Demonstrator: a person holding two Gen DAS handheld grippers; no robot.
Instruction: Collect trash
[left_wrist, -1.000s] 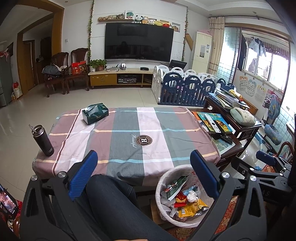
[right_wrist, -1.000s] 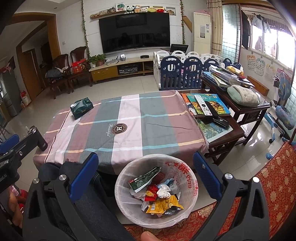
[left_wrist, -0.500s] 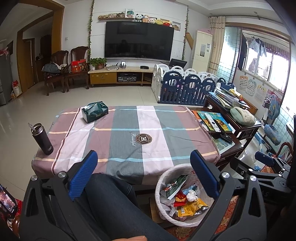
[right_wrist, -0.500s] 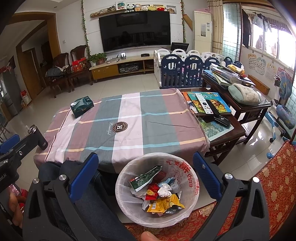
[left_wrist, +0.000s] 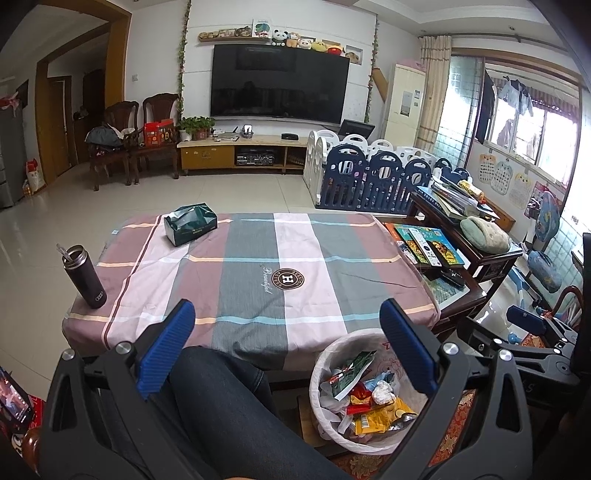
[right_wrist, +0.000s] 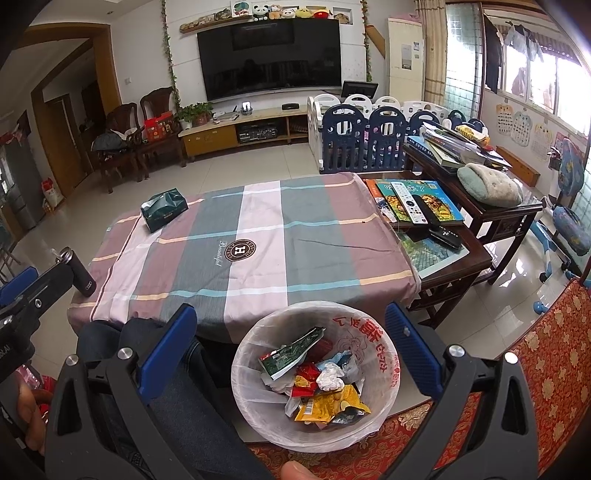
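Observation:
A white-lined trash bin (right_wrist: 384, 398) stands on the floor at the near edge of the table, holding several wrappers (right_wrist: 325, 391) and a crumpled tissue. In the left wrist view the same trash bin (left_wrist: 321, 417) sits low right. My right gripper (right_wrist: 291, 350) hangs open above the bin with nothing between its blue fingers. My left gripper (left_wrist: 286, 350) is open too, over a person's dark-trousered leg (left_wrist: 236, 413), empty. The striped tablecloth (left_wrist: 258, 266) carries only a green tissue box (left_wrist: 190, 223) and a dark bottle (left_wrist: 85, 277).
A dark wooden side table (right_wrist: 454, 236) with books and remote controls stands right of the table. A red patterned rug (right_wrist: 546, 354) lies under the bin. Blue and white playpen panels (left_wrist: 369, 177), chairs and a TV cabinet line the far side.
Both grippers have stayed open and empty; the views shifted only slightly, with the table and bin drifting a little lower in frame.

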